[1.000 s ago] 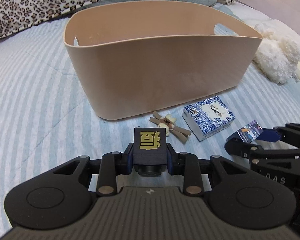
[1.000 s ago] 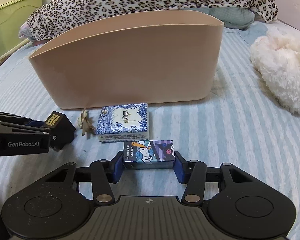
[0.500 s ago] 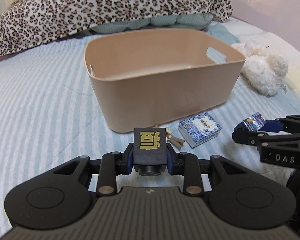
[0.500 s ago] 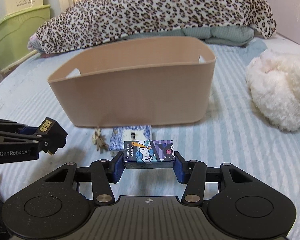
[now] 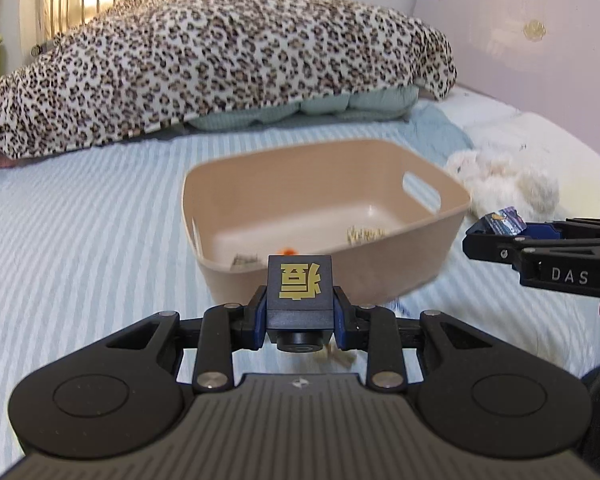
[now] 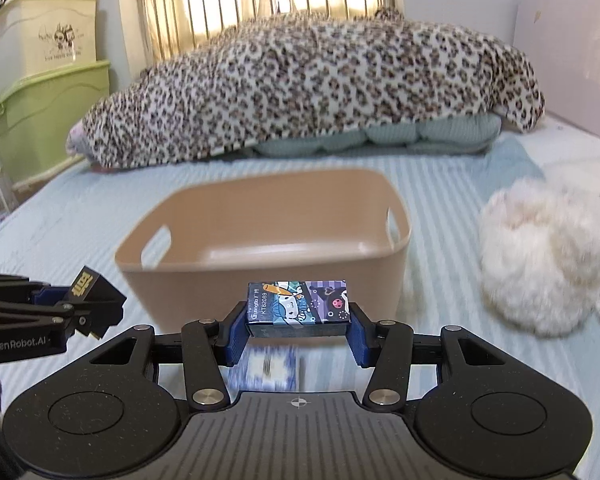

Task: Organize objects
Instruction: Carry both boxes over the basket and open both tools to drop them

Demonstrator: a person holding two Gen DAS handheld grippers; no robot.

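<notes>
— Two grips? What's readable?
— Left hand-held gripper (image 5: 300, 312) clamps a black cube (image 5: 300, 292), gold character, lower centre. Right hand-held gripper (image 6: 299, 320) clamps a cartoon box (image 6: 298, 303) reading "KT82089", before the beige bin (image 6: 268, 240).

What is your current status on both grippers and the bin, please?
Left gripper shut on black cube. Right gripper shut on cartoon box. Both short of beige bin. Nothing in the way.
</notes>
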